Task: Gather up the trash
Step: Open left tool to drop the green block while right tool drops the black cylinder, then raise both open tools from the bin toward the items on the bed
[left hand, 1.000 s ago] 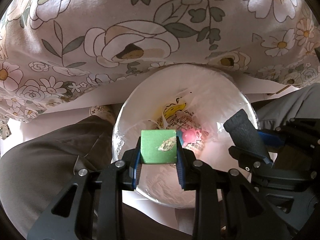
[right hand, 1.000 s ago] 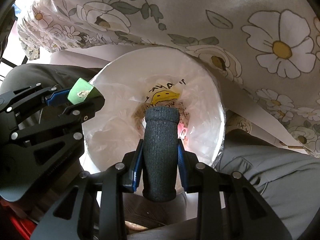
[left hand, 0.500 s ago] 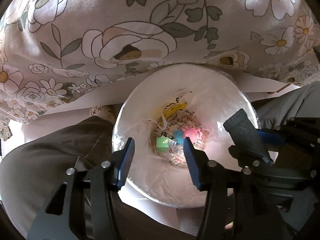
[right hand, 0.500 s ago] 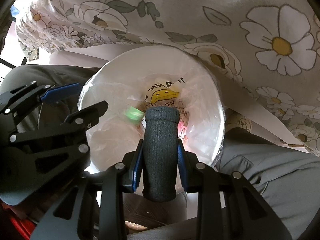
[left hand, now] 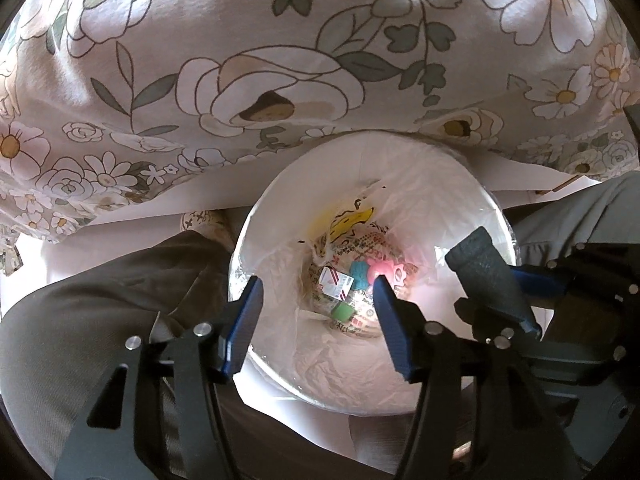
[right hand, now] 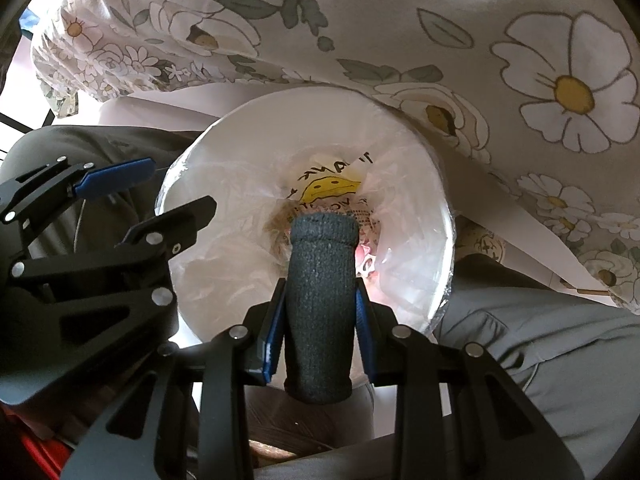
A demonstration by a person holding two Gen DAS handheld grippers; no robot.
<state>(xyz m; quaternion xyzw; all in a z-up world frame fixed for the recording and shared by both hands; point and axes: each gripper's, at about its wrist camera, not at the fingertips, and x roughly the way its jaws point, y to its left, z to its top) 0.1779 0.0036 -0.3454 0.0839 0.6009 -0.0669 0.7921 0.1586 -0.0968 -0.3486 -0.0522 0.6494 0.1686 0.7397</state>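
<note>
Since a second ago the left tongs (left hand: 316, 320) released the green block (left hand: 343, 313), now in the bin (left hand: 400, 168). Right tongs (right hand: 318, 312) grasp the dark roll (right hand: 320, 304); releasing off-centre could bounce it off the rim.

Both wrist cameras look steeply down from close above into the white lined bin (left hand: 360, 184) (right hand: 248, 128), left from its left side, right from its right; each view catches the other gripper.

White round bin (left hand: 280, 216), clear-lined; at its bottom: green cube (left hand: 342, 312), pink piece (left hand: 382, 271), teal piece (left hand: 359, 271), printed wrappers. Dark grey knitted tube (right hand: 322, 304), upright, clamped above the bin.
</note>
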